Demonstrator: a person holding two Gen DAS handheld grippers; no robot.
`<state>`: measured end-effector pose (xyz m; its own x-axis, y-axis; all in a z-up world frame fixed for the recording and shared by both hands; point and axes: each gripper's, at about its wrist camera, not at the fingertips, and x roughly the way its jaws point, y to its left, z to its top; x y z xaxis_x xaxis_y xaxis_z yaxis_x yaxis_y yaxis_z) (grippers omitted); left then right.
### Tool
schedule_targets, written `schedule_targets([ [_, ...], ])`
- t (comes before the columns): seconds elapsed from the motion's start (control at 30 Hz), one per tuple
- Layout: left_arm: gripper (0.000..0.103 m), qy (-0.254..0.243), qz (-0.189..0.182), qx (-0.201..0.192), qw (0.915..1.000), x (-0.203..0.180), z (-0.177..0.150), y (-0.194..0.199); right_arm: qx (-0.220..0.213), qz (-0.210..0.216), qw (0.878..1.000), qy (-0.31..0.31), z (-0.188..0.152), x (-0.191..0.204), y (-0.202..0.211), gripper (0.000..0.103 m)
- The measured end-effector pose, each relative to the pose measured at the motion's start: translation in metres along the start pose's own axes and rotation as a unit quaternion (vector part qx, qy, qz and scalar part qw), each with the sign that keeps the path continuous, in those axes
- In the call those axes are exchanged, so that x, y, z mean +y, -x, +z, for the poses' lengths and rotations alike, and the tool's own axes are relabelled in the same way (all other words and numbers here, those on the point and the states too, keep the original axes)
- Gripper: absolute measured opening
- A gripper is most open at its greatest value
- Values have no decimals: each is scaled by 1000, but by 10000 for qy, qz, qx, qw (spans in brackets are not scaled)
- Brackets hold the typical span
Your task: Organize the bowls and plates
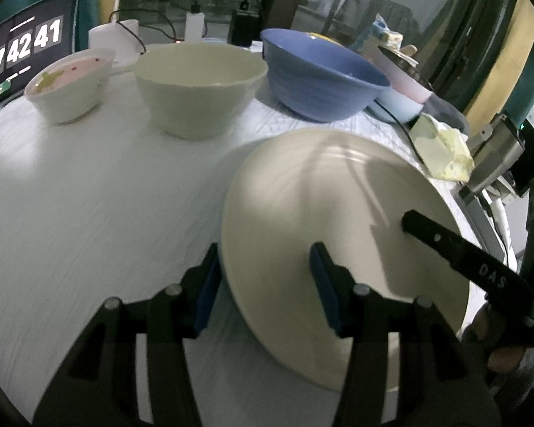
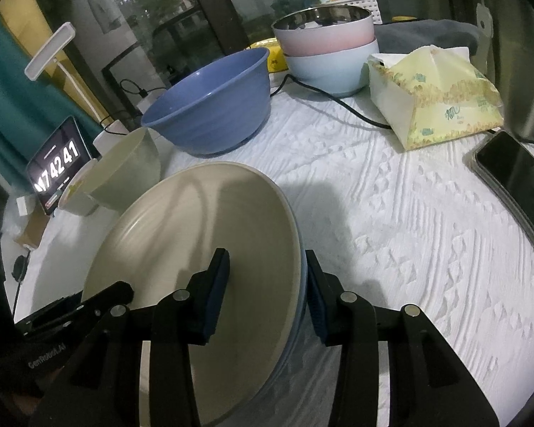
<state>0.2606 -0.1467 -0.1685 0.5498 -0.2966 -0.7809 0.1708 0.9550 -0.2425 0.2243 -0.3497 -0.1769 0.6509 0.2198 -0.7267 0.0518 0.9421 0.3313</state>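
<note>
Dim, bluish fisheye views.
Soft shadows cross the plate (image 1: 338, 213); the plate blurs slightly, edges bend, corners go black.

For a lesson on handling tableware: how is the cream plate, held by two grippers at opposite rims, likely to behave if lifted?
The cream plate looks glazed and rigid, so probably stiff but slippery and breakable. The left gripper and right gripper each straddle only a rim, so it may tilt.

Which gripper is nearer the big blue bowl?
Right. The right gripper straddles the cream plate's edge on the blue bowl's side; the left gripper straddles the opposite edge.
</note>
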Motion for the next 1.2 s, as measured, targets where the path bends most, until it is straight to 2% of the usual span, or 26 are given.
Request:
schedule_targets([
  [0.53, 51, 277, 197, -329, 9989, 42, -15, 38, 13, 172, 9993, 326, -11, 55, 7, 44],
  [1.2, 51, 944, 453, -571, 9929, 129, -25, 73, 228, 414, 9944, 945, -19, 148, -18, 44],
])
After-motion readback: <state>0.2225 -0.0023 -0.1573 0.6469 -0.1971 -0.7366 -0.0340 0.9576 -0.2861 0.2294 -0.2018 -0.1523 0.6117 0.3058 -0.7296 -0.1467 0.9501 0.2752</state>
